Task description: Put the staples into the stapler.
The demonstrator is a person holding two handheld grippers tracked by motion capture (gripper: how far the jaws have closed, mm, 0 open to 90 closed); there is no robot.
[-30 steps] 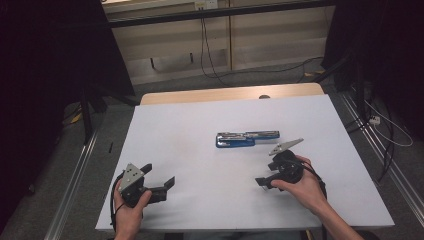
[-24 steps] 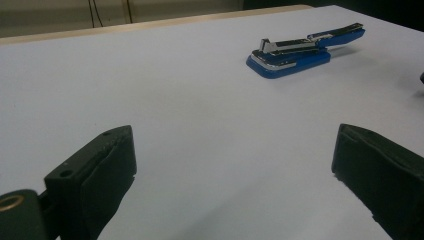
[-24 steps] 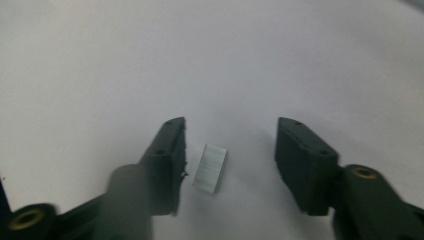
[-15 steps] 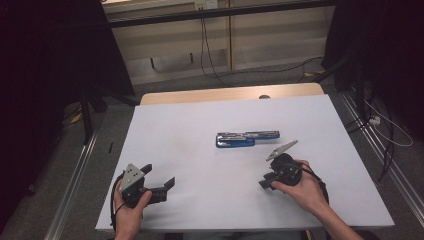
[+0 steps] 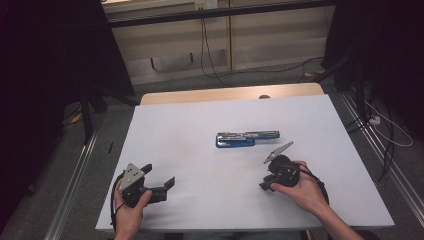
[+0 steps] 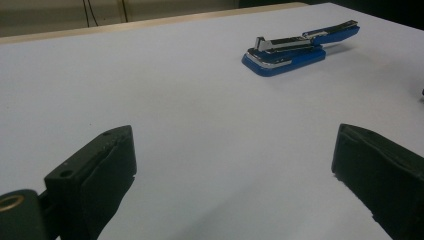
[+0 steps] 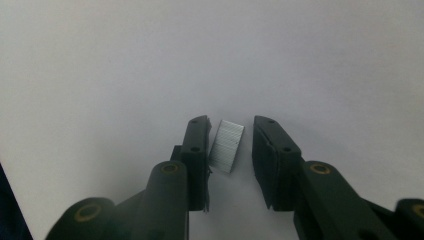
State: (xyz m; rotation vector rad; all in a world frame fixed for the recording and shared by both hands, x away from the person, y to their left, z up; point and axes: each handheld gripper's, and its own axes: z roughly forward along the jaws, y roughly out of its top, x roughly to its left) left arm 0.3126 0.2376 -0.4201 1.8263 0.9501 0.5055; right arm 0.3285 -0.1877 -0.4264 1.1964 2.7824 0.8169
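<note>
A blue and chrome stapler lies open in the middle of the white table. A short silver strip of staples lies flat on the table between the jaws of my right gripper, which points down at it near the front right. Those jaws have just been closing and stand narrow; a thin gap still shows beside the strip, so the pads do not press it. My left gripper rests at the front left, wide open with nothing between its fingers, facing the stapler.
A bare wooden strip runs along the table's far edge. Metal rails flank the table on both sides, and cables lie on the floor at the right. Dark curtains stand behind on both sides.
The right gripper's jaws have drawn much closer together around the staple strip. Both hands have stayed where they were, and the stapler has not moved.
</note>
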